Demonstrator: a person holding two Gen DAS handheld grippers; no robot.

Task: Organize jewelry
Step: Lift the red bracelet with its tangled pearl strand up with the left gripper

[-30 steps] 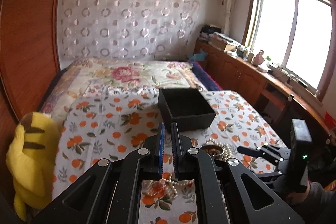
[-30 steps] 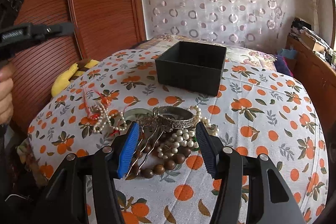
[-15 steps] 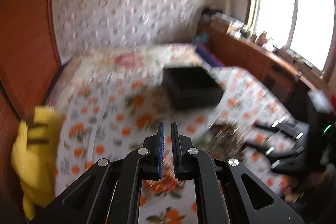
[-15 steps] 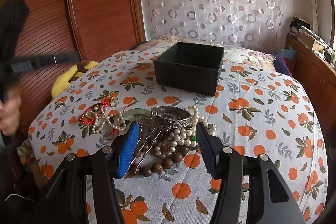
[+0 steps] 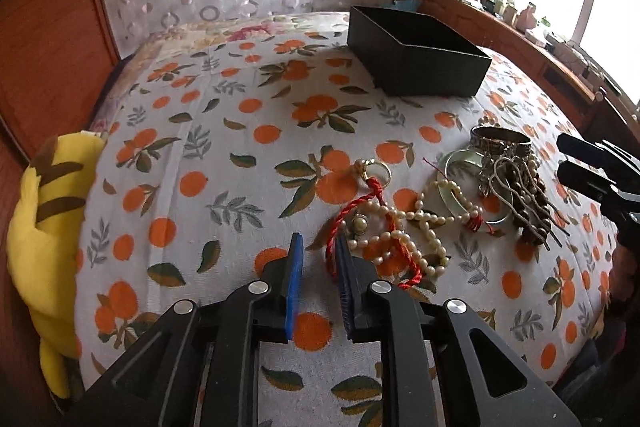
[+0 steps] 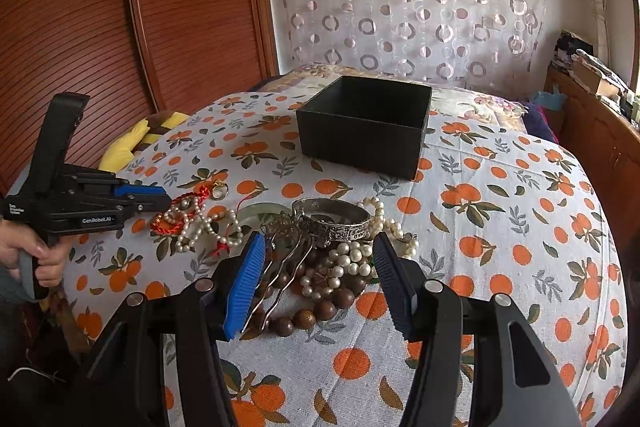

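Red cord (image 5: 374, 203) just beside right finger, left gripper (image 5: 318, 247) fingers parted

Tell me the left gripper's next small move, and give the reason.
Probably ease the left gripper slightly right and down so the red cord sits between its jaws, then close. The jaws have just been opening with nothing between them, the cord lies beside the right one, and the black box looks empty.

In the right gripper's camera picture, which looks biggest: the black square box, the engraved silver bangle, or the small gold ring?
1. Black square box, though farthest away.
2. Engraved silver bangle.
3. Small gold ring, clearly smallest.
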